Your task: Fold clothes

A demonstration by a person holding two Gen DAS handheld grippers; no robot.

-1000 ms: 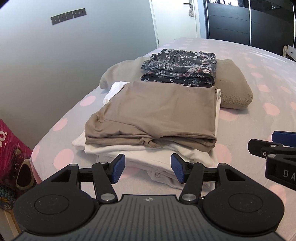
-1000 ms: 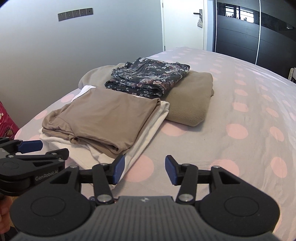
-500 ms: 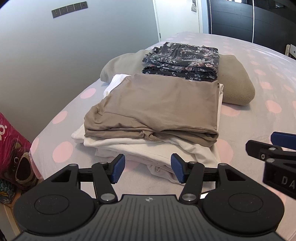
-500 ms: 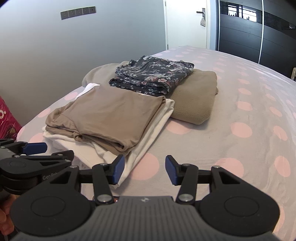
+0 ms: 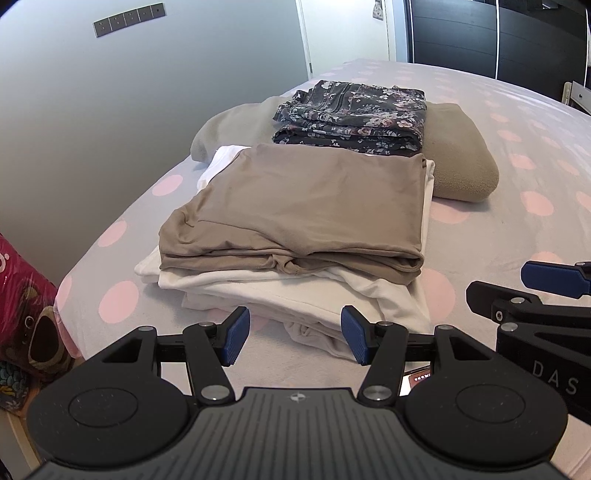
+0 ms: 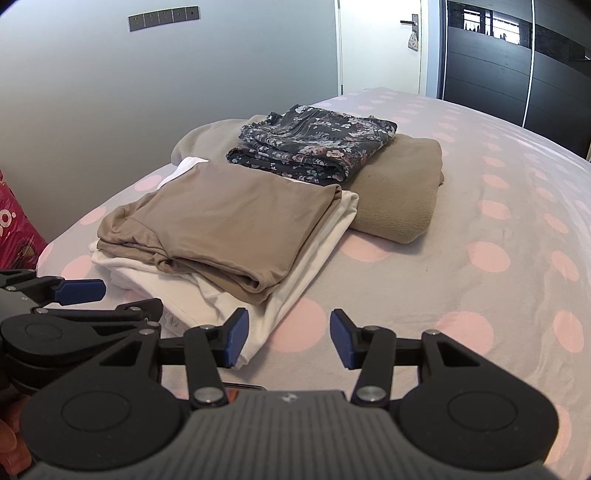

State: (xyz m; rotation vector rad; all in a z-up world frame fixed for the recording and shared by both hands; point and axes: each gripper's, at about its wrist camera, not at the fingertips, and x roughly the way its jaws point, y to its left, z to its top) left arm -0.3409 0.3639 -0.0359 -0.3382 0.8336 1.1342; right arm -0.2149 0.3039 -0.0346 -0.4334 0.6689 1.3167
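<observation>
Both stacks ahead folded: tan top (image 5: 295,206) over white garment (image 5: 280,295), floral trousers (image 5: 354,114) beyond; left gripper (image 5: 291,339) and right gripper (image 6: 288,341) released, empty.

Dotted bed (image 5: 517,236) with folded white garment (image 5: 295,295) and beige blanket (image 5: 458,158).

I count four folded garments on one bed (image 5: 517,229): one tan top (image 5: 295,206) lying on one white garment (image 5: 295,291), and behind them one dark floral piece (image 5: 351,114) resting on one beige fleece (image 5: 458,162). That makes two stacks of two. I carry two hand-held grippers, my left hand-held gripper (image 5: 293,338) and my right hand-held gripper (image 6: 288,339), each with two blue pads. On the wall I see one strip of five switches (image 6: 163,17). There is one white door (image 6: 380,44) and one pink bag (image 5: 22,306) beside the bed.
</observation>
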